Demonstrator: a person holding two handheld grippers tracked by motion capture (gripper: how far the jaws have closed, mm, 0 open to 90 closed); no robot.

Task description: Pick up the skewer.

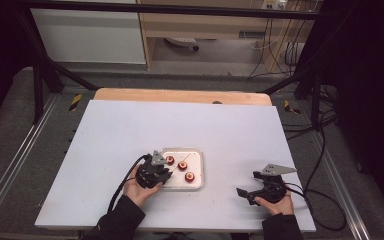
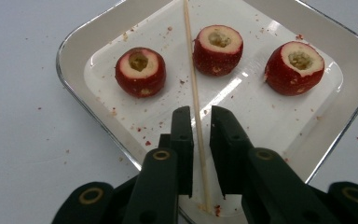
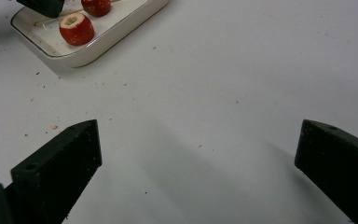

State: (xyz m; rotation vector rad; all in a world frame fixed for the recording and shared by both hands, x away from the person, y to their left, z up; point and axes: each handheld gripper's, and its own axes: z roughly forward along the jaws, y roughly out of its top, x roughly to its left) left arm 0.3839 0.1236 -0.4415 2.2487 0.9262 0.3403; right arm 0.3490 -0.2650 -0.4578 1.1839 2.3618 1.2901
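Taking the white square tray [image 1: 198, 176] as our landmark, we begin at the near edge of the table [image 1: 110, 130]. In the high view, the right gripper [image 1: 247, 192] sits well to the right of the tray, low over the bare white tabletop, held by the person's right hand [image 1: 275, 204]. In the right gripper view we see its jaws spread wide, with nothing between them but tabletop speckled with red crumbs; the tray lies far off at the upper left of that view.

The left gripper [image 1: 164, 176] is at the tray's near left corner, held by the left hand [image 1: 139, 191]. In the left gripper view we see its jaws [image 2: 200, 140] narrowed around a thin wooden skewer [image 2: 193, 88], one on each side; a slim gap shows between each jaw and the stick, so we cannot tell whether they are pinching it. The skewer's near end rests on the tray's floor by the rim, and the stick runs away across the tray.

Farther in, three cored red fruits stand on the tray, hollows upward: one [image 2: 141, 71] left of the skewer, one [image 2: 218, 49] just right of it, and one [image 2: 295, 67] farther right. Red flecks litter the tray floor.
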